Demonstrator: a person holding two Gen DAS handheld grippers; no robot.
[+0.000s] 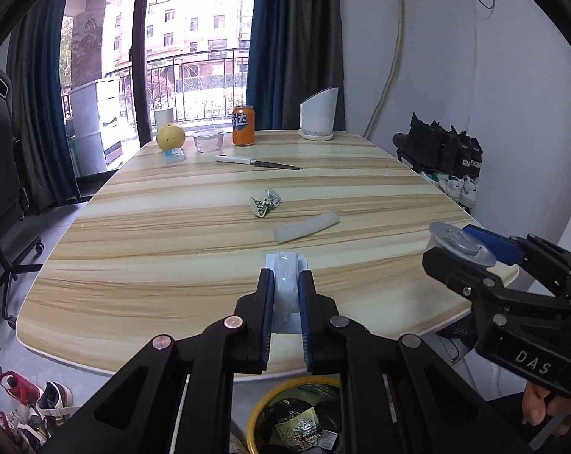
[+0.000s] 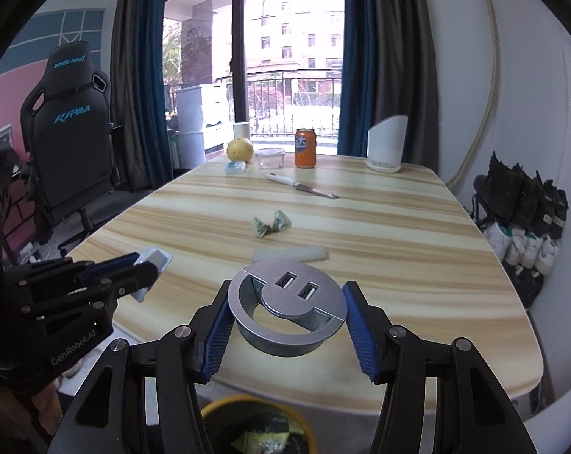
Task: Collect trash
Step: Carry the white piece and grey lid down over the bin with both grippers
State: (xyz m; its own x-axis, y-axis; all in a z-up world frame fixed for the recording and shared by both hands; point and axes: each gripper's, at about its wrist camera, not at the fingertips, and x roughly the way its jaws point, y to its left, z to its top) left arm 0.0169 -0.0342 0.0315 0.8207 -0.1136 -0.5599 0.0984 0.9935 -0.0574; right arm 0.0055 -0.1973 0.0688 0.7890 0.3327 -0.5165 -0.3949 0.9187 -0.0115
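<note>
My left gripper (image 1: 285,280) is shut on a pale blue-and-white plastic packet (image 1: 285,283), held over the near edge of the wooden table (image 1: 172,265); it also shows in the right wrist view (image 2: 153,265). My right gripper (image 2: 285,306) is shut on a round silver metal socket cover (image 2: 285,310) with two slots, also seen in the left wrist view (image 1: 459,244). A crumpled silver wrapper (image 1: 264,204) and a white foam piece (image 1: 306,227) lie mid-table. A yellow trash bin (image 1: 297,416) with wrappers stands below the table edge, under both grippers.
At the far end stand a pear (image 1: 170,136), a small blue packet (image 1: 174,156), a clear lidded bowl (image 1: 208,140), an orange soda can (image 1: 243,125), a white knife (image 1: 255,162) and a white holder (image 1: 317,115). Shoes (image 1: 448,159) line the right wall; an office chair (image 2: 69,132) stands left.
</note>
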